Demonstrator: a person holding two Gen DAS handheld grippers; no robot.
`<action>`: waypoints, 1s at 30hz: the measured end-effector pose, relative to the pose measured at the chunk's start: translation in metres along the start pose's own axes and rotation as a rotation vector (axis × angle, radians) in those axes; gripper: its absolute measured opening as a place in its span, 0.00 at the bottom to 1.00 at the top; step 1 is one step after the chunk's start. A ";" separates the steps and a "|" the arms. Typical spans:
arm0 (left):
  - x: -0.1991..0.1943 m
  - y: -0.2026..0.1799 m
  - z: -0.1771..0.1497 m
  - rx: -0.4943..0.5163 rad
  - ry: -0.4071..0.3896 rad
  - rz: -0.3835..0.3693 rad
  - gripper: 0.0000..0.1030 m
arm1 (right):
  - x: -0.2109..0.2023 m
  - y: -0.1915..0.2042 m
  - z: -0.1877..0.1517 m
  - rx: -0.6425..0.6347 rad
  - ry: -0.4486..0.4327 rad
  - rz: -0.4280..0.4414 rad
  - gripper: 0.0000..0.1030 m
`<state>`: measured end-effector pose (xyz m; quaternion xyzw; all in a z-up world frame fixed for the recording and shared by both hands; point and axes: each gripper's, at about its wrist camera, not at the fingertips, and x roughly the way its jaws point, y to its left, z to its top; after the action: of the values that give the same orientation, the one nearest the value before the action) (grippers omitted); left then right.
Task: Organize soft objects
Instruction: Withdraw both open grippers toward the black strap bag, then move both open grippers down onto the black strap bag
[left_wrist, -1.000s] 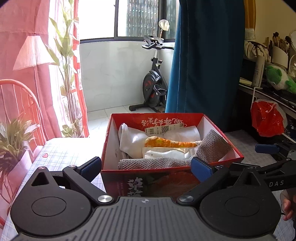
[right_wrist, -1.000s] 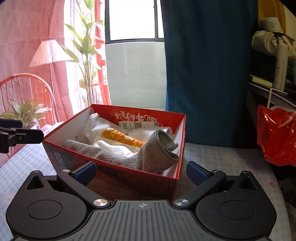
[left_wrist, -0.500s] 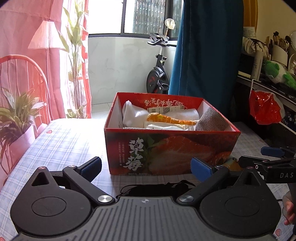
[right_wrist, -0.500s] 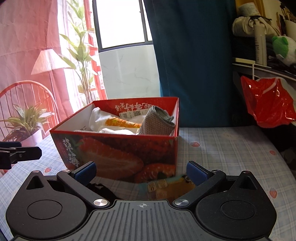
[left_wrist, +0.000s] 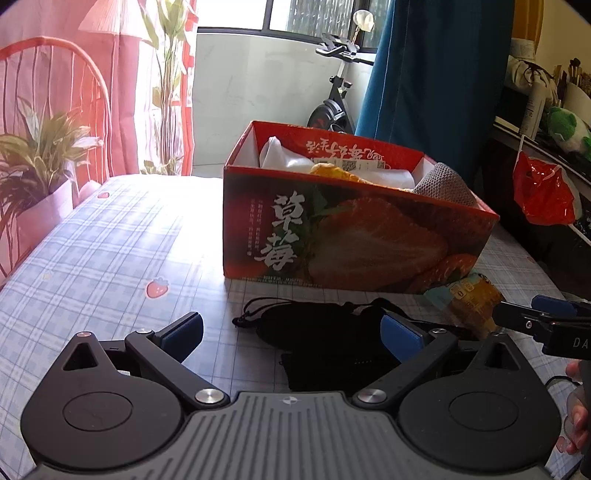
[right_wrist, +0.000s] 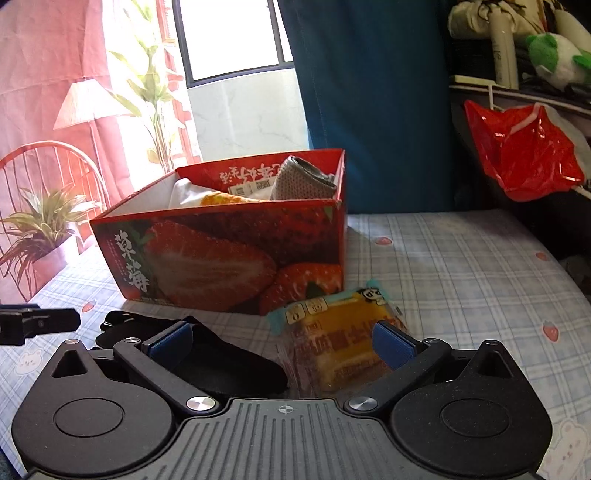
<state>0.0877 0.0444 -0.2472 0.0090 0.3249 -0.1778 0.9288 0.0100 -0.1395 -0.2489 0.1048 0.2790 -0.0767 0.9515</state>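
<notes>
A red strawberry-print box (left_wrist: 354, 236) (right_wrist: 221, 254) stands on the checked tablecloth. Inside it lie a grey mesh cloth (left_wrist: 441, 182) (right_wrist: 303, 179), white soft items (left_wrist: 280, 158) and an orange piece (left_wrist: 334, 173). In front of the box lie a black drawstring pouch (left_wrist: 317, 325) (right_wrist: 229, 354) and a yellow packaged cake (right_wrist: 340, 332) (left_wrist: 469, 301). My left gripper (left_wrist: 291, 332) is open just above the pouch. My right gripper (right_wrist: 282, 339) is open, its right finger over the cake packet and its left finger over the pouch.
A red plastic bag (right_wrist: 524, 147) hangs at the right beside a cluttered shelf with a green plush (right_wrist: 554, 55). A blue curtain (left_wrist: 436, 81) hangs behind the box. A potted plant (left_wrist: 33, 158) and a red chair stand at the table's left edge.
Both grippers have drawn back and dropped from over the box to low above the table in front of it. The pouch and cake packet have come into view. Both stay open.
</notes>
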 end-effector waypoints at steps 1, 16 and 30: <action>0.001 0.001 -0.002 -0.006 0.006 0.002 1.00 | 0.001 -0.001 -0.001 0.006 0.000 -0.004 1.00; 0.012 0.005 -0.006 0.003 0.027 0.025 0.98 | 0.015 -0.004 -0.011 0.009 0.028 0.021 1.00; 0.035 0.015 0.001 -0.055 0.106 -0.036 0.77 | 0.023 0.007 -0.009 -0.054 0.028 0.001 0.90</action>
<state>0.1189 0.0467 -0.2695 -0.0130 0.3786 -0.1848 0.9068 0.0262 -0.1332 -0.2676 0.0801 0.2944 -0.0670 0.9500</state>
